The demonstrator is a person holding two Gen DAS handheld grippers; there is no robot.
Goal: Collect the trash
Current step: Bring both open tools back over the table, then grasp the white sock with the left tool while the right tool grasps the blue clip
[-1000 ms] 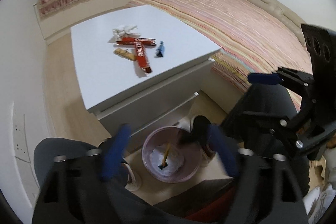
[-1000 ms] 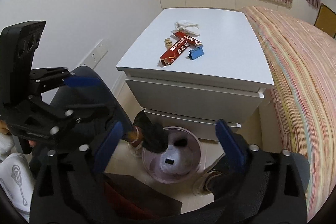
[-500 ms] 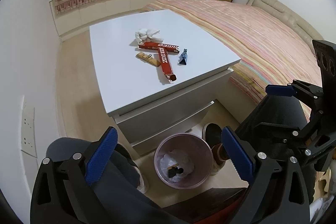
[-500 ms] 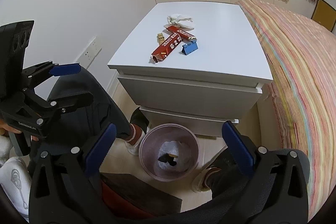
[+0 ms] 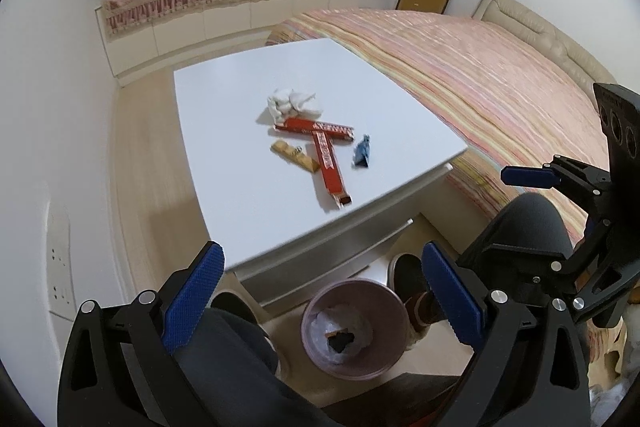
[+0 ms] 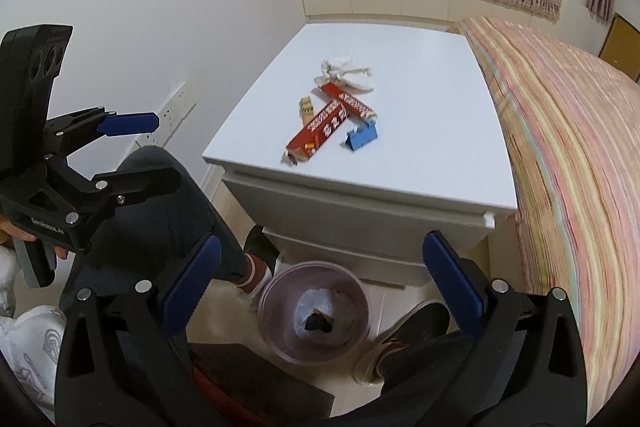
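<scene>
My left claw (image 5: 320,291) and right claw (image 6: 320,267), both spread empty, have lifted off the bin (image 5: 356,327); table (image 5: 240,195) litter next.

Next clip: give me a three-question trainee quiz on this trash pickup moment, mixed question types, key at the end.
1. True or false: the left gripper holds a piece of trash.
2. Multiple choice: the crumpled white tissue lies A) in the trash bin, B) on the white nightstand, C) on the bed.
3. Fill in: one red box lies across a second red box, forming a ____ shape.

Key: 1 false, both grippers are open and empty; 2 B; 3 T.
</scene>
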